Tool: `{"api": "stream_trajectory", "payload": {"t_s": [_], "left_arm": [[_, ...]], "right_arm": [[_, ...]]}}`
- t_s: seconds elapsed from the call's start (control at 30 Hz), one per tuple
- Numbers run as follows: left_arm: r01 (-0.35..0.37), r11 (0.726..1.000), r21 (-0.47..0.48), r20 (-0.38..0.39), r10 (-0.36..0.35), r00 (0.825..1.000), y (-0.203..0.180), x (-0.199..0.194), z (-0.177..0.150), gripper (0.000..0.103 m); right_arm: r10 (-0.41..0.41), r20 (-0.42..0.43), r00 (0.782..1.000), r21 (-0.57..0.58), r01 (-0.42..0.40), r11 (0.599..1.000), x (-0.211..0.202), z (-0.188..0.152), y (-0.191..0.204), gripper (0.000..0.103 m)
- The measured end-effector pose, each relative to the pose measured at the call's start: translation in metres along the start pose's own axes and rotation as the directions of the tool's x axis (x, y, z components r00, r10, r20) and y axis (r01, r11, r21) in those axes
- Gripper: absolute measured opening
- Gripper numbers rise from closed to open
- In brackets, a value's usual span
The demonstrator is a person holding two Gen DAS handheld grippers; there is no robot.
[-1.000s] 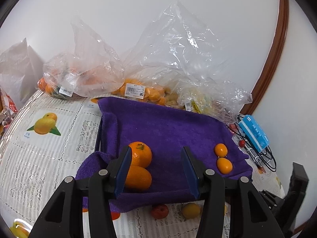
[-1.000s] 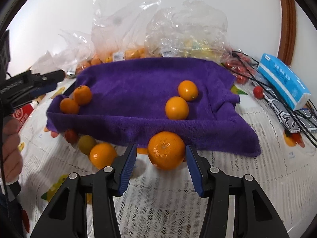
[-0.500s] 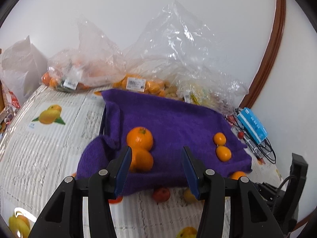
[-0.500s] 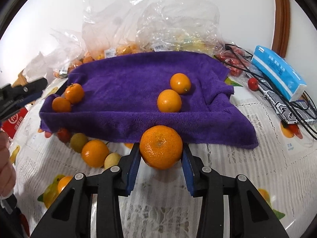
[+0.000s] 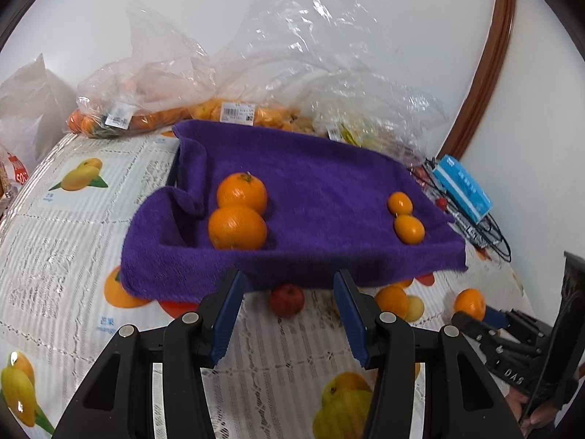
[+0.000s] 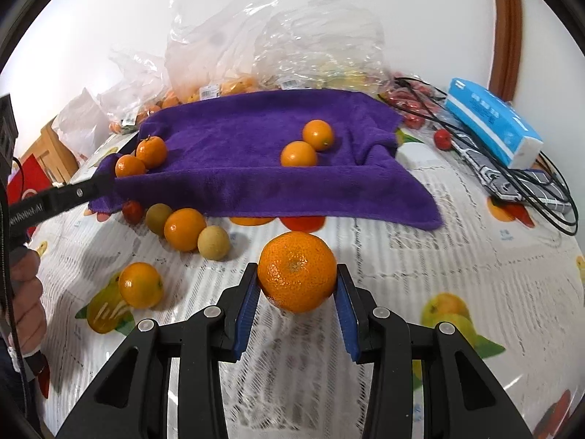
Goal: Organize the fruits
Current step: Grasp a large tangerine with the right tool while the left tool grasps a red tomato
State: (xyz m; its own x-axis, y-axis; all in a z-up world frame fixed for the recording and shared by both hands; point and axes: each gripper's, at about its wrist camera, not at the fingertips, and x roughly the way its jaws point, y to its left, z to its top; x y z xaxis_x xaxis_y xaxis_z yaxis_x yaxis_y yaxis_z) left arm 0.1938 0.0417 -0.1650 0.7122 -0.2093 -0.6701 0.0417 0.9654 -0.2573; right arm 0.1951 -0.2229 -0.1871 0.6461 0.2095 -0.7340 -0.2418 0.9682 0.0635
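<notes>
A purple towel (image 5: 321,183) lies on the fruit-print tablecloth. Two oranges (image 5: 241,192) sit together at its left, and two smaller ones (image 5: 400,203) at its right. My right gripper (image 6: 297,270) is shut on a mandarin (image 6: 297,256), held in front of the towel (image 6: 248,139). My left gripper (image 5: 289,278) stands open and empty, just before the towel's front edge. A red fruit (image 5: 287,299) lies on the cloth beyond its fingers. Loose fruits line the towel's front: an orange (image 6: 184,229), a tan one (image 6: 214,242), a greenish one (image 6: 158,217), and another orange (image 6: 140,284) nearer me.
Clear plastic bags of fruit (image 5: 234,109) are piled against the wall behind the towel. A blue tissue pack (image 6: 490,120) and black cables (image 6: 530,186) lie at the right, with a cherry tomato (image 6: 442,139) near them. A person's hand (image 6: 22,292) holds the left gripper.
The right jaws closed onto the mandarin and carried it back from the towel's edge. The left gripper drew back from over the towel to the cloth in front of it.
</notes>
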Motion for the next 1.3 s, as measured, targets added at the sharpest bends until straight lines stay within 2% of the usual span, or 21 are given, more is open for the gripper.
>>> {"api": "stream_trajectory", "payload": {"t_s": [0.43, 0.53, 0.67, 0.77, 0.83, 0.9, 0.97, 1.07, 1.3], "left_arm": [[-0.065, 0.996, 0.062, -0.099, 0.071, 0.993, -0.012, 0.026, -0.008, 0.048], [-0.104, 0.991, 0.081, -0.107, 0.112, 0.988, -0.017, 0.031, -0.007, 0.045], [-0.123, 0.987, 0.102, -0.117, 0.135, 0.984, -0.022, 0.036, -0.005, 0.045], [-0.131, 0.986, 0.107, -0.117, 0.143, 0.983, -0.023, 0.037, -0.004, 0.037], [-0.125, 0.987, 0.104, -0.116, 0.137, 0.984, -0.022, 0.037, -0.004, 0.025], [-0.111, 0.989, 0.094, -0.116, 0.122, 0.986, -0.020, 0.036, -0.004, 0.024], [-0.093, 0.992, 0.085, -0.113, 0.102, 0.988, -0.019, 0.035, -0.004, 0.024], [-0.088, 0.993, 0.074, -0.098, 0.095, 0.991, -0.018, 0.032, -0.003, 0.024], [-0.043, 0.999, -0.003, -0.073, 0.043, 0.996, -0.008, 0.020, -0.002, 0.024]], "right_arm": [[-0.010, -0.042, 0.999, 0.002, 0.010, 1.000, 0.011, -0.006, -0.005, 0.041], [-0.016, -0.044, 0.999, -0.004, 0.015, 1.000, 0.011, -0.006, -0.003, 0.042], [-0.011, -0.046, 0.999, -0.009, 0.010, 1.000, 0.013, -0.005, -0.002, 0.049], [-0.042, -0.052, 0.998, -0.031, 0.040, 0.999, 0.015, -0.005, 0.003, 0.054], [-0.055, -0.054, 0.997, -0.044, 0.053, 0.998, 0.017, -0.004, 0.005, 0.055], [-0.041, -0.052, 0.998, -0.029, 0.039, 0.999, 0.017, -0.004, 0.002, 0.055], [-0.023, -0.044, 0.999, 0.002, 0.023, 1.000, 0.015, -0.004, -0.004, 0.047], [0.004, -0.033, 0.999, 0.050, -0.003, 0.999, 0.014, -0.004, -0.013, 0.041], [0.034, -0.015, 0.999, 0.074, -0.033, 0.997, 0.012, -0.005, -0.015, 0.041]]}}
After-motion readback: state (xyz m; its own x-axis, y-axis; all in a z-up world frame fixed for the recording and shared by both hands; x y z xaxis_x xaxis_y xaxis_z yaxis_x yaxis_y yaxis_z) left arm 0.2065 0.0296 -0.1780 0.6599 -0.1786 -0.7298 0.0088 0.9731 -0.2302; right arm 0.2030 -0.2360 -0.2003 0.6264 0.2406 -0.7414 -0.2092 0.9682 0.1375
